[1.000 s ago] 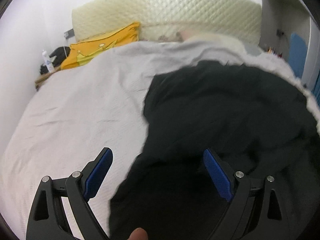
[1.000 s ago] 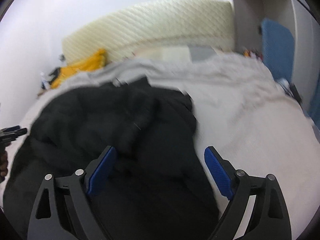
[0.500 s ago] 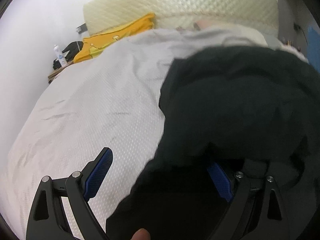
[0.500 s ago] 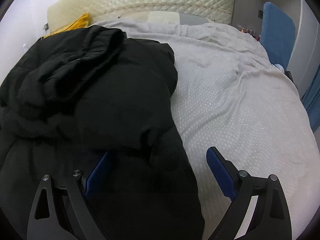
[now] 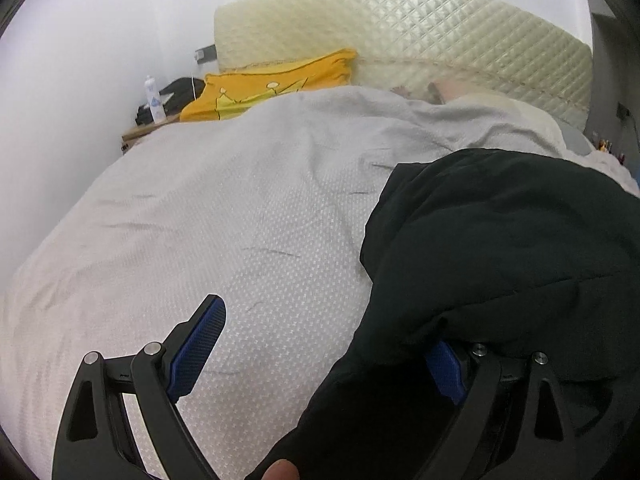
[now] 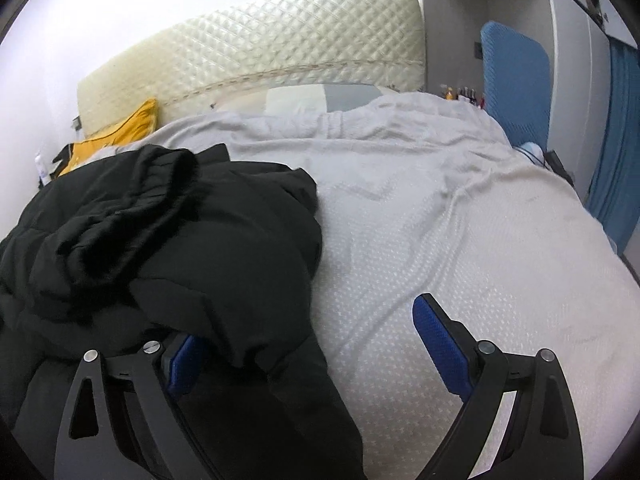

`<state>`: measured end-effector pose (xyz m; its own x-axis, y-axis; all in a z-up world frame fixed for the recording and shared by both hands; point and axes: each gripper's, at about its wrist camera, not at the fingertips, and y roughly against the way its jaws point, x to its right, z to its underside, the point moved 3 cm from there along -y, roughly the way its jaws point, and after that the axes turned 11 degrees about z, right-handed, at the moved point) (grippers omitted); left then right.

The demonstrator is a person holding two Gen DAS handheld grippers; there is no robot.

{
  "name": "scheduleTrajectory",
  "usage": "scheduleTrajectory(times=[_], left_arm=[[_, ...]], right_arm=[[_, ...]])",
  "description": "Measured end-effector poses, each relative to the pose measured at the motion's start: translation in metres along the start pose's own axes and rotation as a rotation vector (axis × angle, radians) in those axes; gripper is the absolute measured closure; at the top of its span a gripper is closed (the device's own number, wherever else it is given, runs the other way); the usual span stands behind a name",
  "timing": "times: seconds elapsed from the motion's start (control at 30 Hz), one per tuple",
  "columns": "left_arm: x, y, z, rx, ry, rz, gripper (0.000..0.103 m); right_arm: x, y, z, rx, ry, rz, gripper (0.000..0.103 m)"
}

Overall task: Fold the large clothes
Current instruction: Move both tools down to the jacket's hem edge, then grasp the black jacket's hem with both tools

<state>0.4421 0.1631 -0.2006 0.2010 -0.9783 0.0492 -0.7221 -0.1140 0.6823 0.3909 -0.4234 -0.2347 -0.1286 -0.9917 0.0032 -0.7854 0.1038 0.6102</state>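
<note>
white wall at left, w/ a bottle [image 5: 153,98] on a small stand left of the bed [image 5: 240,216]. yellow pillow [image 5: 276,88] and quilted cream headboard [image 5: 440,40] at bed's head. grey textured cover. black garment [image 6: 200,248] bunched mid-bed. left gripper [image 5: 324,344] and right gripper [image 6: 308,340] both spread wide, cloth draped over inner fingers. blue chair [image 6: 514,80] right of bed.

A bedroom: bed [image 5: 224,216]; quilted headboard [image 6: 280,52] (cream); yellow pillow [image 5: 276,88].

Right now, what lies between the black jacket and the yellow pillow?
Only bare grey bedspread, lightly wrinkled, separates the black jacket from the yellow pillow; the left wrist view shows it best.
</note>
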Motion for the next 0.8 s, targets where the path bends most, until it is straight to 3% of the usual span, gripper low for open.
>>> scheduleTrajectory(times=[0.2,0.4,0.8], left_arm=[[0.006,0.023,0.001,-0.031,-0.003,0.045,0.010],[0.029,0.095,-0.013,0.065,-0.018,0.101,0.010],[0.059,0.306,-0.102,0.290,0.007,0.190,0.010]], right_arm=[[-0.001,0.024,0.000,-0.025,-0.020,-0.012,0.009],[-0.023,0.090,-0.010,0.051,-0.067,-0.081,0.008],[-0.045,0.297,-0.125,0.320,-0.072,-0.148,0.008]])
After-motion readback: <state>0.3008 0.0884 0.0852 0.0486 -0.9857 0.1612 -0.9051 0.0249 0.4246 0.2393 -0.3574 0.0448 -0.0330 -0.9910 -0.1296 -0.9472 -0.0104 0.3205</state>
